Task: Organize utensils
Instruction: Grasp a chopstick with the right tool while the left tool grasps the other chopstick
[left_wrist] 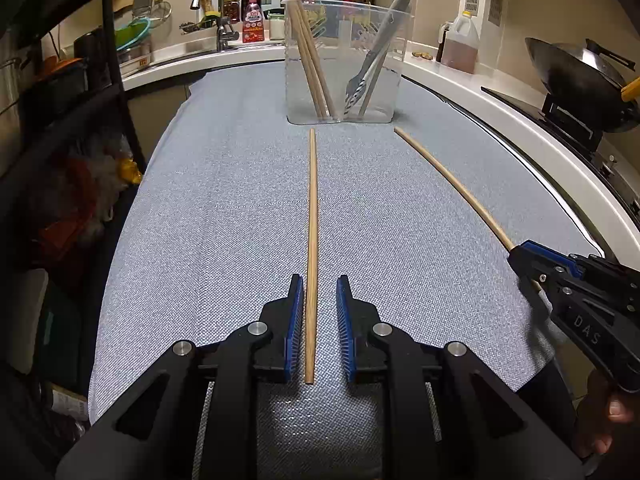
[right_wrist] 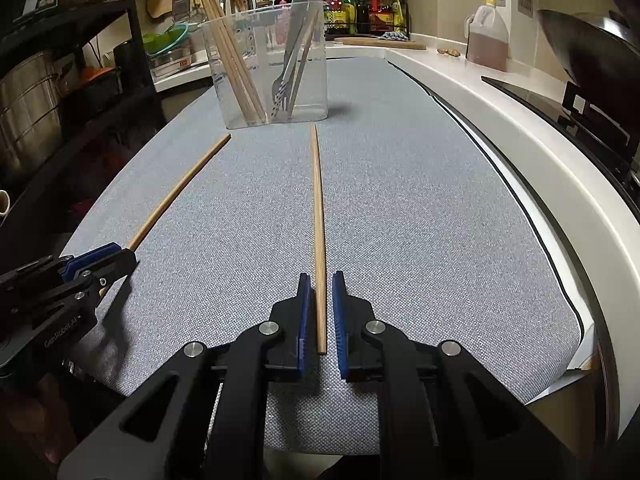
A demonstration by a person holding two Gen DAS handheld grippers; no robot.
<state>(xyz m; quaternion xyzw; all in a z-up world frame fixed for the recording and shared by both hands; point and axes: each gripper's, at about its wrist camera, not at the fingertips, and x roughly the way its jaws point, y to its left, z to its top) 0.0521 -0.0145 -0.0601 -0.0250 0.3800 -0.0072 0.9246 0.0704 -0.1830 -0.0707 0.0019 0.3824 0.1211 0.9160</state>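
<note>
Fingers [left_wrist: 295,320] of the left gripper [left_wrist: 319,292] are being held apart around the near end of the left chopstick [left_wrist: 311,240]; those of the right gripper [right_wrist: 321,288] are likewise apart, straddling the right chopstick [right_wrist: 319,220]. Both sticks are lying on the grey table [left_wrist: 224,200], aimed at the far clear container [left_wrist: 344,60], where utensils are being collected upright. Closure is judged imminent.
</note>
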